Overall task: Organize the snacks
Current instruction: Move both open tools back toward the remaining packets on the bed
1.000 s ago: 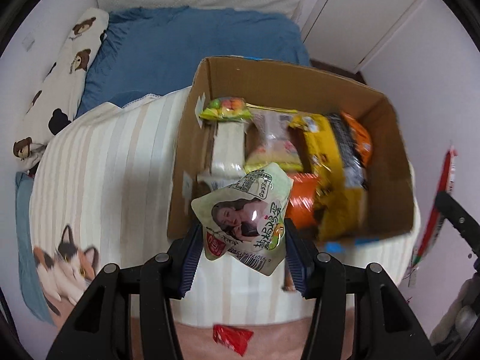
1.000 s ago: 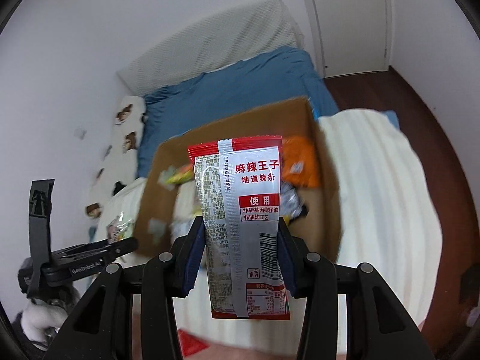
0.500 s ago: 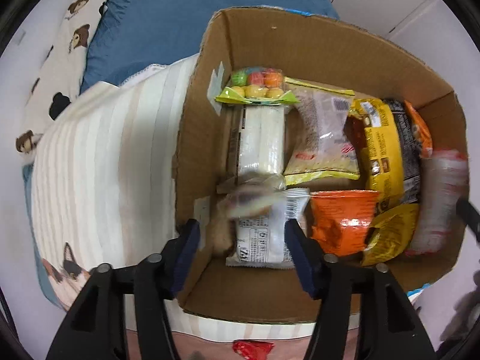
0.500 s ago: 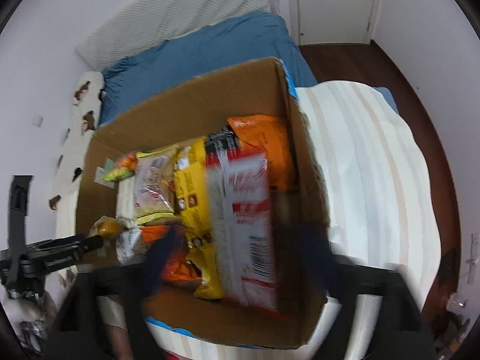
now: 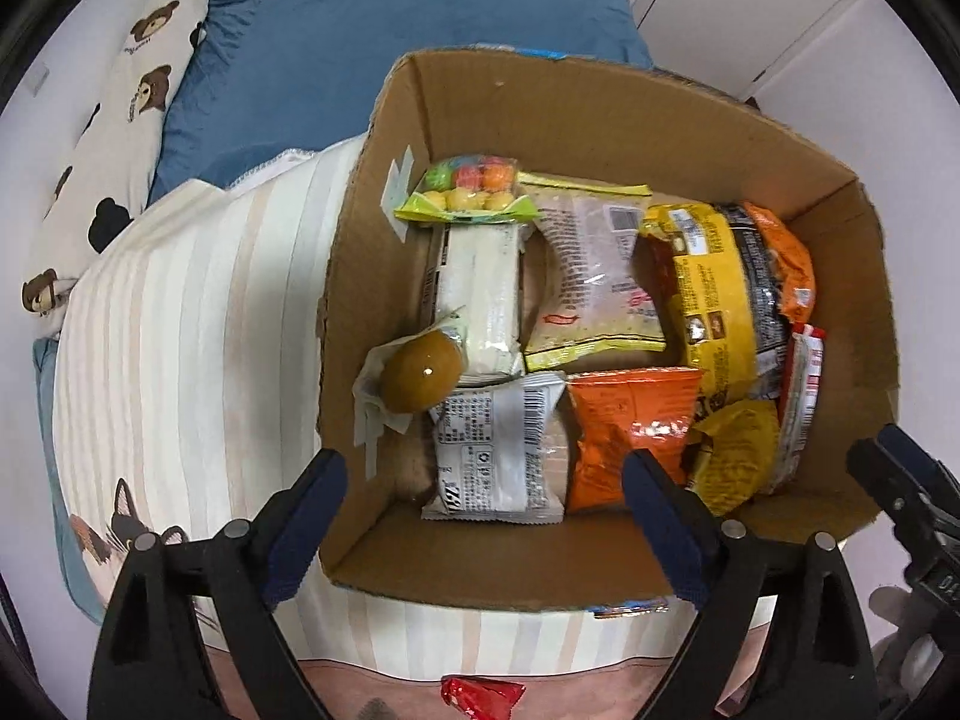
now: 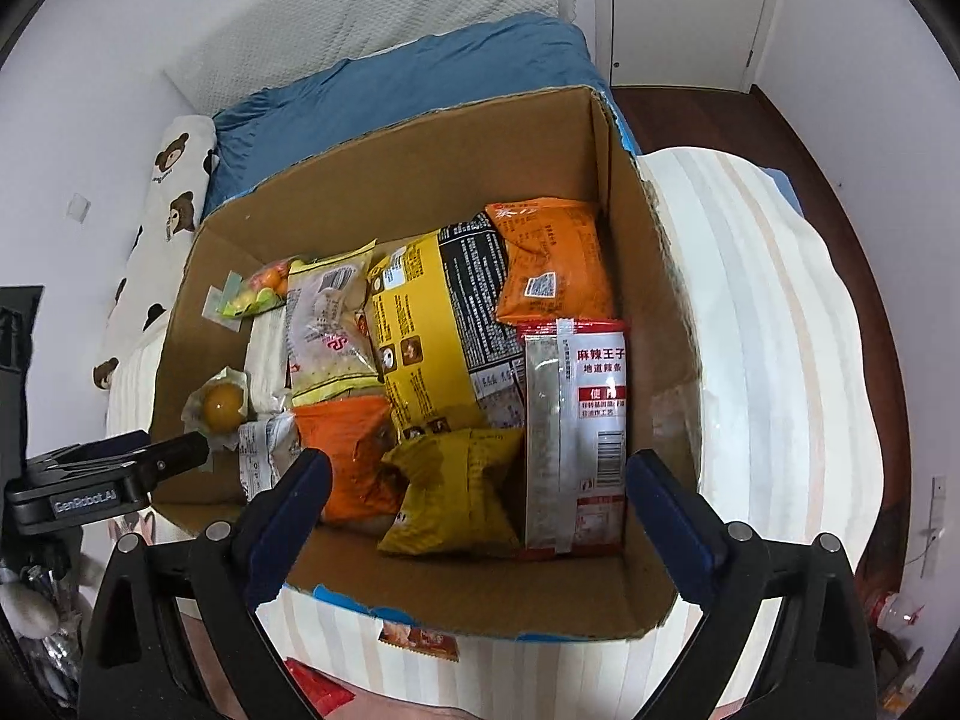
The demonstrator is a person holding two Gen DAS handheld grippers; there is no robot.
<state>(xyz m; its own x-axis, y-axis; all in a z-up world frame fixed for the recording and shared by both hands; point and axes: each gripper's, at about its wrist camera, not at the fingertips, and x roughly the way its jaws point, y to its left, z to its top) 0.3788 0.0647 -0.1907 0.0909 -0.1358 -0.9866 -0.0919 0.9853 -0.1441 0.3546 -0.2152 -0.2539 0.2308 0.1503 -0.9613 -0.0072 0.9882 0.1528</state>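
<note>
A cardboard box [image 5: 600, 120] [image 6: 420, 168] sits on a striped blanket and holds several snack packs. The egg pouch [image 5: 420, 375] [image 6: 221, 405] lies at the box's left wall. The red and silver spicy strip pack [image 6: 576, 432] [image 5: 801, 396] stands against the right wall. My left gripper [image 5: 483, 516] is open and empty above the box's near edge. My right gripper [image 6: 477, 510] is open and empty above the near right part of the box.
A small red packet [image 5: 480, 697] [image 6: 318, 693] lies on the floor in front of the bed. A blue duvet [image 5: 360, 48] and a bear-print pillow [image 5: 120, 120] lie behind the box. The striped blanket [image 6: 768, 360] spreads right of the box.
Both grippers moved over the box and opened. The left one let the egg pouch drop at the left wall; the right one let the spicy strip pack drop at the right wall.
</note>
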